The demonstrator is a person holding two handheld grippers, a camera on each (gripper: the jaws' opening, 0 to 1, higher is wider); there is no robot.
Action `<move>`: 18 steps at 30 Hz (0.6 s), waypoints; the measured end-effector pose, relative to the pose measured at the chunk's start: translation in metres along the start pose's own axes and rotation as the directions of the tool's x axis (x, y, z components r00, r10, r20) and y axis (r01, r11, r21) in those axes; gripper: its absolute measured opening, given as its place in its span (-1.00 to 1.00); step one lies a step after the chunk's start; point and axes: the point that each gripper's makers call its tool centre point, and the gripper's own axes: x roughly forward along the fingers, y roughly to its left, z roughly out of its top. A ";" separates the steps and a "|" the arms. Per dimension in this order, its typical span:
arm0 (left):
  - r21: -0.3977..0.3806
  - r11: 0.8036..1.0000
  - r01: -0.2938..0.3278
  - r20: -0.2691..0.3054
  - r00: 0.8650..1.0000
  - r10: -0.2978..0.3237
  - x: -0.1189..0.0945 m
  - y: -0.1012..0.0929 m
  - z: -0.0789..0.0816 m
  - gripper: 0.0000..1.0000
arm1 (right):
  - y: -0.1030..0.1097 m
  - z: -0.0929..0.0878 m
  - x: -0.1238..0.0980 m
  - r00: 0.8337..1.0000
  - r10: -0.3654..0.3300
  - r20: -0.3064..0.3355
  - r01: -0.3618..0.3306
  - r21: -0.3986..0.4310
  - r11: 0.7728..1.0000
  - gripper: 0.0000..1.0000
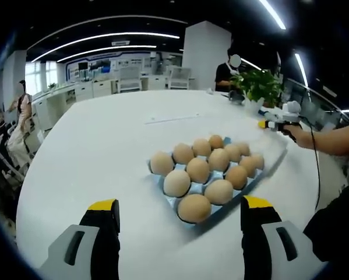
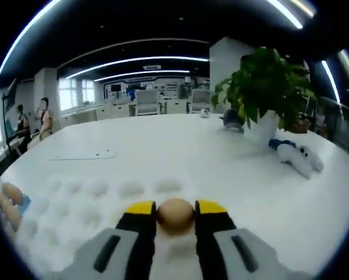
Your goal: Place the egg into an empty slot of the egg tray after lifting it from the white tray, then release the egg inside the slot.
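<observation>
Right tool [image 2: 175, 214]: clamped on the egg [image 2: 175, 214], just above the white tray [image 2: 98, 204].
Left tool [image 1: 180, 217]: jaws apart, near the egg tray [image 1: 162, 185].
Egg tray: on the worktop [image 1: 104, 146], holding many eggs.

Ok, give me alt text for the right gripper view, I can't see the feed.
The right gripper holds a brown egg between its yellow-tipped fingers above the white tray. A potted plant stands further back on the white table.
</observation>
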 end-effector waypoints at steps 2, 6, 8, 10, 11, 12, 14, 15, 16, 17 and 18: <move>-0.003 1.000 -0.004 -0.001 1.000 0.004 0.000 0.002 -0.001 0.70 | 0.001 0.004 -0.004 1.000 0.004 0.009 -0.004 0.016 1.000 -0.49; 0.000 1.000 -0.001 -0.006 1.000 0.001 0.001 0.000 -0.003 0.70 | 0.014 0.016 -0.012 0.998 0.045 0.040 -0.046 0.019 0.999 -0.49; 0.001 1.000 0.003 -0.004 1.000 -0.003 0.001 -0.001 -0.002 0.70 | 0.027 0.023 -0.017 0.995 0.085 0.059 -0.087 0.033 0.996 -0.49; 0.001 1.000 0.003 -0.003 1.000 -0.003 0.001 -0.001 -0.001 0.70 | 0.039 0.027 -0.021 0.991 0.117 0.069 -0.119 0.030 0.992 -0.49; 0.001 1.000 0.003 -0.002 1.000 -0.002 0.001 -0.001 -0.001 0.70 | 0.044 0.029 -0.022 0.989 0.132 0.070 -0.134 0.031 0.990 -0.49; 0.002 1.000 0.003 -0.002 1.000 -0.003 0.001 -0.001 -0.001 0.70 | 0.053 0.032 -0.025 0.985 0.155 0.078 -0.157 0.028 0.987 -0.49; 0.003 1.000 0.003 -0.003 1.000 -0.003 0.002 0.000 0.000 0.70 | 0.065 0.036 -0.027 0.978 0.191 0.090 -0.195 0.040 0.980 -0.49; 0.003 1.000 0.003 -0.003 1.000 -0.003 0.002 0.000 0.000 0.70 | 0.074 0.038 -0.029 0.973 0.213 0.090 -0.217 0.036 0.976 -0.49; 0.004 1.000 0.004 -0.003 1.000 -0.004 0.002 -0.001 0.000 0.70 | 0.085 0.039 -0.030 0.966 0.240 0.092 -0.243 0.022 0.970 -0.49; 0.004 1.000 0.005 -0.002 1.000 -0.005 0.002 -0.001 0.000 0.70 | 0.091 0.040 -0.031 0.962 0.257 0.092 -0.259 0.013 0.966 -0.49; 0.004 1.000 0.006 -0.003 1.000 -0.006 0.002 -0.001 0.000 0.70 | 0.098 0.040 -0.031 0.957 0.275 0.091 -0.277 0.008 0.961 -0.49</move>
